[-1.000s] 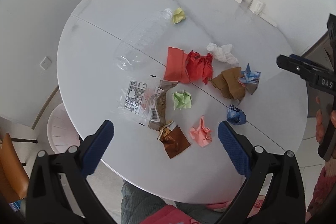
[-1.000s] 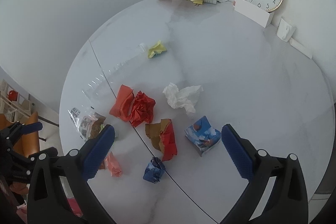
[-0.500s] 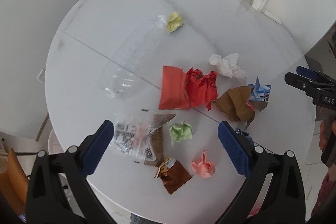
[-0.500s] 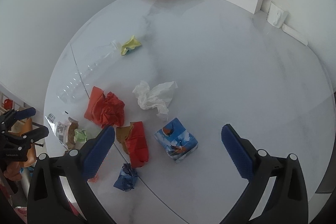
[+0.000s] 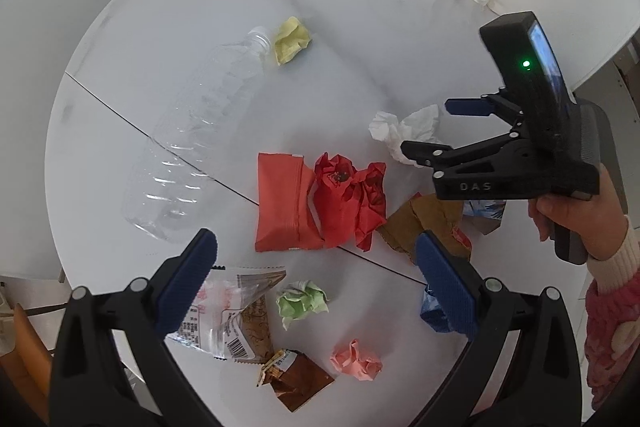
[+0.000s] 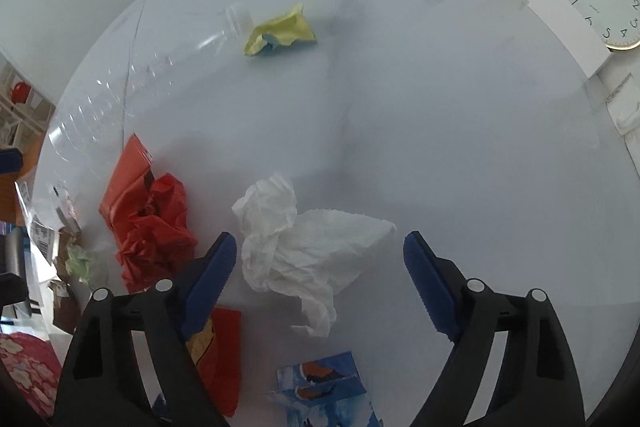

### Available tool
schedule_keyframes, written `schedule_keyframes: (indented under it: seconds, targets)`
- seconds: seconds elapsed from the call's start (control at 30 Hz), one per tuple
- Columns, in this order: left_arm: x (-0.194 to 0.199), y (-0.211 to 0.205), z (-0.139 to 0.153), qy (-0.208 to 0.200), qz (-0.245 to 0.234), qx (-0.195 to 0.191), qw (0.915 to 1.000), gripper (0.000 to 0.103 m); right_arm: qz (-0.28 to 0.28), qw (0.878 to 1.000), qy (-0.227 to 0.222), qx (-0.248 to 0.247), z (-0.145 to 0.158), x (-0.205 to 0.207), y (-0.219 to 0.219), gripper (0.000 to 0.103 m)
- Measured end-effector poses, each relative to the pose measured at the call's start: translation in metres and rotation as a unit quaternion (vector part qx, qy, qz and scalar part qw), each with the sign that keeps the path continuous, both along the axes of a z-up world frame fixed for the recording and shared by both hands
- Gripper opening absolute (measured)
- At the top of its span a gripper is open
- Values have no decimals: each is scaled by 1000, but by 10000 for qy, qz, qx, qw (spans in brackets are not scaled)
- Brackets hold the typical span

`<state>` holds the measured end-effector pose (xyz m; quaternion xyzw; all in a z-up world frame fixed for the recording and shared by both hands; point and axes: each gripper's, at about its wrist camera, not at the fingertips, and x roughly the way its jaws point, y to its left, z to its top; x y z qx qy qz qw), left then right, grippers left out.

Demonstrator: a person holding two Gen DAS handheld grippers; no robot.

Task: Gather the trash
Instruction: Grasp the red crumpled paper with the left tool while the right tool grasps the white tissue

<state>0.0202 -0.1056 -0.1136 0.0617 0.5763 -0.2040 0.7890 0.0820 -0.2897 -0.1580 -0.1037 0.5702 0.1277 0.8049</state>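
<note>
Spread wide at the right gripper (image 6: 318, 243), pinching nothing yet. Dropped in low over the white tissue (image 6: 292, 247) in the last second, straddling it now, with the crumpled bulk right between the jaws. Cannot tell whether touching it or just above. Looks like the first pick of the collection: by my reading, closing on the tissue's thick middle next, then lifting clear.

Same story at the left gripper (image 5: 315, 239): spread open, holding nothing, hovering well left of the tissue. Moved in closer to the desk (image 5: 360, 27) too over that second, with the litter looming larger beneath.

Outward from the tissue now. Just left of it, crumpled red paper (image 5: 348, 195) and a flat red wrapper (image 5: 280, 203), touching each other. Nearer the person than the tissue, brown paper (image 5: 424, 223) and a blue carton (image 6: 320, 387). Far left of the tissue, a clear plastic bottle (image 5: 192, 147) on its side, with a yellow wad (image 5: 292, 41) at its neck. Further toward the person and left of the tissue, a green wad (image 5: 302, 303), a pink wad (image 5: 356, 361), a brown wrapper (image 5: 296, 383) and a clear packet (image 5: 224, 311), all loose on the desk.

No bin in view anywhere. Nothing collected so far, judging by the scatter. Soft and light, that tissue: likely to squash flat and trail a loose corner.
</note>
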Motion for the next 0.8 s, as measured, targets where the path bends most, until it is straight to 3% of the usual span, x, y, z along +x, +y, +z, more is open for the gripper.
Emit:
schedule_keyframes:
  seconds: [0.07,0.17,0.23,0.37,0.47,0.53,0.67,0.8]
  targets:
    - [1,-8,-4,54,-58,-3,10000,95,95,9998,80,-130,-7,-1,1,70]
    - [4,-20,-12,137,-121,10,9998,95,61,9999,115,-72,-8,-4,-5,42]
    - [7,-29,-17,194,-147,20,9997,89,-62,9999,146,55,-5,-5,-13,24]
    - [18,-47,-33,434,-137,136,9989,71,-361,9987,50,349,7,-6,-32,23]
    - [26,-57,-45,544,-90,279,9981,67,-530,9966,-67,620,19,-5,-45,23]
    - [30,-64,-54,653,-80,404,9970,59,-584,9951,-130,792,26,-6,-50,23]
    - [37,-74,-70,881,-52,698,9936,36,-645,9926,-254,996,36,-10,-59,23]
    - [39,-74,-70,876,19,659,9940,27,-738,9896,-318,1190,42,-8,-68,23]
